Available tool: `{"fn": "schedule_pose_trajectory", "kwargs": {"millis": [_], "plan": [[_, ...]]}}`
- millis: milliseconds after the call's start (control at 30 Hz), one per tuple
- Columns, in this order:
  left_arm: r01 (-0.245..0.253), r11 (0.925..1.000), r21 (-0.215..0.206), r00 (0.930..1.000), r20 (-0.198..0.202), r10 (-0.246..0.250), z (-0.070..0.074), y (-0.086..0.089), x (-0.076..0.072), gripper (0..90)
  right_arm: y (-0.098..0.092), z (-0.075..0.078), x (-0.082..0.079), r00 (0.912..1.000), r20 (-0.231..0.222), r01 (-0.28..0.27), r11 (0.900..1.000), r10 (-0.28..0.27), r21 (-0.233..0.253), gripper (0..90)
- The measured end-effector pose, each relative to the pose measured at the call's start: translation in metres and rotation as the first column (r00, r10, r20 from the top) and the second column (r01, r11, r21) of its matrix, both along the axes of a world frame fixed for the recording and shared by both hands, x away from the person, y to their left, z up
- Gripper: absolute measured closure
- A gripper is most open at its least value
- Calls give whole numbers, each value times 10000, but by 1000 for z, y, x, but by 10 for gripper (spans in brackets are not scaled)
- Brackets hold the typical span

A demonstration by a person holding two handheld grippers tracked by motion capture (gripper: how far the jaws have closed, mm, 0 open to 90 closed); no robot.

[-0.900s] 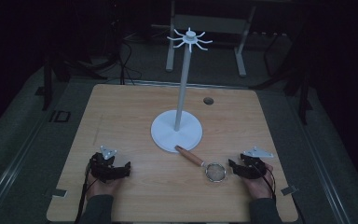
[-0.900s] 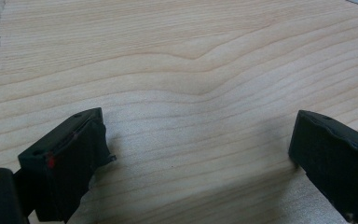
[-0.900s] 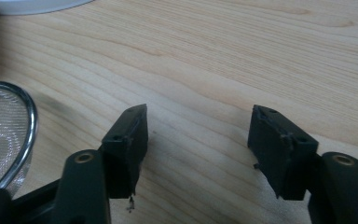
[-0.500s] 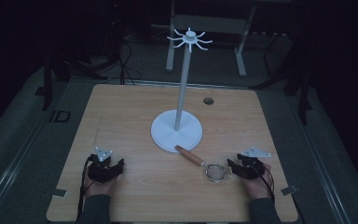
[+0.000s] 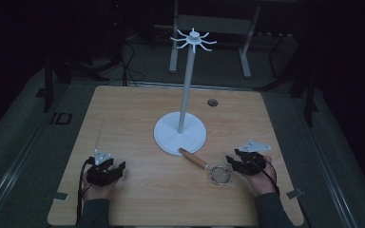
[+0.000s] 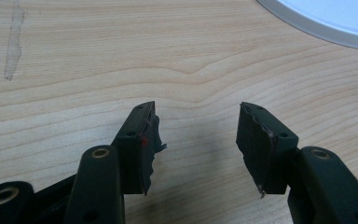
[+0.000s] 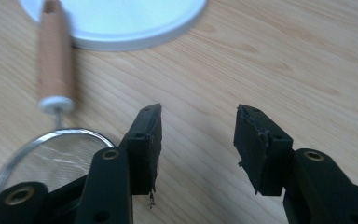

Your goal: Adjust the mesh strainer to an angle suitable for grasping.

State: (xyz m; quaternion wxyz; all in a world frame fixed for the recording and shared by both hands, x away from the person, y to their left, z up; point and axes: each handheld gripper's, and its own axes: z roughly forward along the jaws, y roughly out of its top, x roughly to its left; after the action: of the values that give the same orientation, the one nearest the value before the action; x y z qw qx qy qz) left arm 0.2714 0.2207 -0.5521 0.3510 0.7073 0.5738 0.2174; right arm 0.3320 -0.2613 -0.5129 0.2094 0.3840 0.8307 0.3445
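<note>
Both hands have drawn back toward the near edge of the table since the earlier pictures, the left one most plainly: the left gripper (image 5: 105, 169) now sits lower and closer to the front left corner than it did a moment ago, while the right gripper (image 5: 245, 161) has barely shifted. The strainer (image 5: 209, 168) and the stand (image 5: 179, 133) lie as before.

The strainer is a small one with a round wire-rimmed mesh bowl (image 7: 51, 161) and a turned wooden handle (image 7: 53, 58) ending in a white collar. It lies flat, just beside the right gripper on its inner side, its handle tip touching or overlapping the rim of the stand's white disc base (image 7: 121, 28); the two cannot be told apart there. In the right gripper view the mesh bowl sits beside the left-hand jaw, outside the gap. The stand is a smooth white disc with a slim pole topped by a ring of curved hooks (image 5: 193, 39).

The right gripper's jaws stand wide apart over bare wood, holding nothing. The left gripper (image 6: 196, 140) likewise has its jaws wide and empty, their black pads rough and frayed at the edges. The wooden tabletop (image 5: 123, 118) is pale with a flowing grain, with rounded corners and open room on the left half.
</note>
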Motion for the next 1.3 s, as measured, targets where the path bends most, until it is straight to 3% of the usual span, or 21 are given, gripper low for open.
{"fn": "schedule_pose_trajectory", "kwargs": {"millis": [300, 700, 967, 1300], "plan": [[234, 9997, -5, 9991, 344, -233, 3, -2, -3, 488, 23, 20, 8, 9965, -85, -829, 9957, 826, -411, 494], [287, 9995, 113, 9992, 283, -290, 3, -2, -3, 488, 44, 26, 19, 9860, -771, -1539, 9845, 1476, -836, 467], [308, 9995, 116, 9992, 261, -311, 2, -3, -3, 490, 64, 26, 26, 9697, -1397, -2208, 9639, 2006, -1489, 453], [331, 9994, 52, 9992, 214, -332, 3, -2, -3, 494, 88, 28, 30, 9491, -1938, -2844, 9402, 2484, -1877, 441]]}}
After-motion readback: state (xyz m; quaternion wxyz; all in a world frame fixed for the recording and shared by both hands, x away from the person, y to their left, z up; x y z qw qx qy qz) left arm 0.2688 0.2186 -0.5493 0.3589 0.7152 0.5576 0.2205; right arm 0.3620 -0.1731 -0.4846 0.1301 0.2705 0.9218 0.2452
